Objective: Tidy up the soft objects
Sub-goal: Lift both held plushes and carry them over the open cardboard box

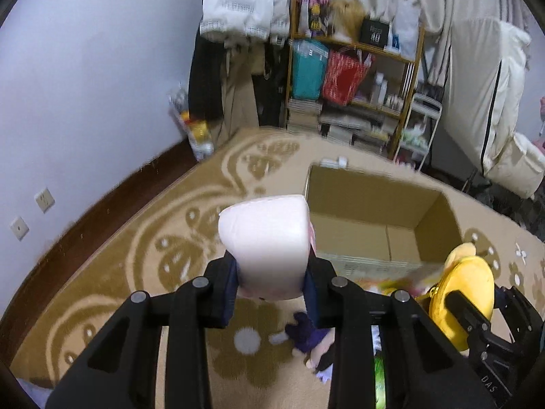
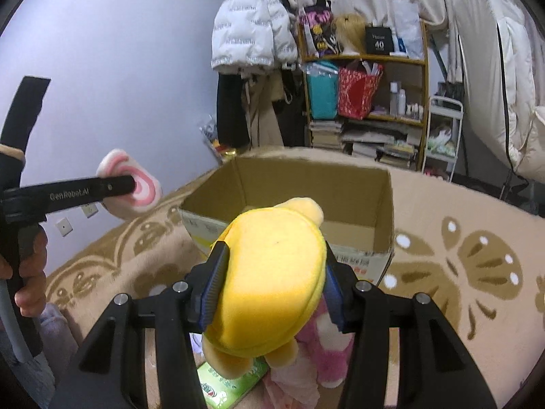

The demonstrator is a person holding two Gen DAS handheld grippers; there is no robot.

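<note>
Here the open cardboard box [image 2: 289, 204] lies straight ahead of the right tongs [image 2: 272, 289], clamped on a yellow plush [image 2: 272, 272] just short of its near wall, while the left tongs [image 1: 270, 283], gripping a pink swirl cushion [image 1: 265, 235], hang farther left.

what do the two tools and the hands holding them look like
Both tools are matte black, with angular linkage arms, silver round pivot pins and dark blue ribbed pads. The left tool carries white "GenRobot.AI" lettering on its side; the right tool shows "DAS". The bare left hand grips a black handle beside a grey tube.
</note>
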